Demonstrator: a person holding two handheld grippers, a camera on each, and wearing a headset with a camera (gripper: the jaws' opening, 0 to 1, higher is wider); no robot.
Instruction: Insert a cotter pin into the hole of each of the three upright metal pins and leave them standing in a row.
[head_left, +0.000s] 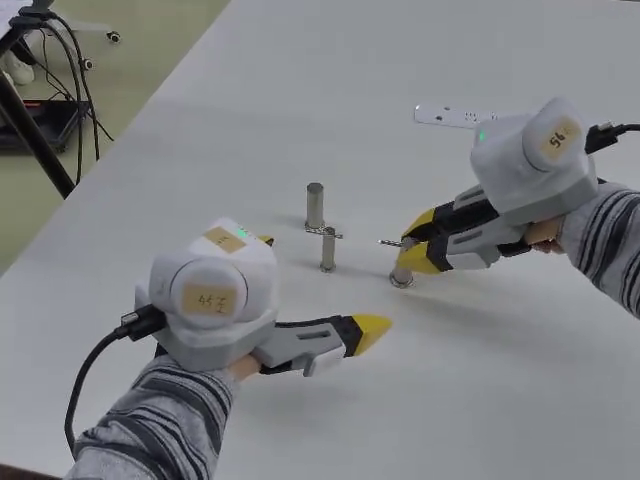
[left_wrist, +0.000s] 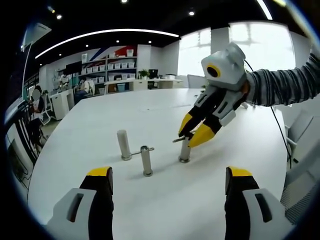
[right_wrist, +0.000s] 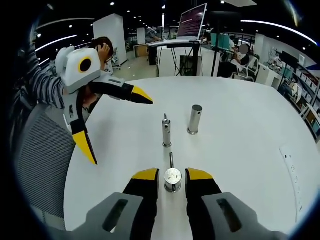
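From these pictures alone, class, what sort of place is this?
Probably an open-plan office or lab: a large white table, shelves of bins along the wall, a big monitor on a stand.

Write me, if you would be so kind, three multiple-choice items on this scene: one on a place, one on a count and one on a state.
1. The right hand-held gripper has its jaws:
A) either side of an end pin
B) around the middle one of the row
C) high above, far from every pin

2. Metal pins standing upright:
A) two
B) three
C) five

3. The left hand-held gripper is:
A) shut on a pin
B) shut, holding nothing
C) open, holding nothing

Answers:
1 A, its yellow jaws flank that pin in the right gripper view.
2 B, the end pin, a middle pin and a far pin.
3 C, its jaws stand wide apart, gripping nothing.
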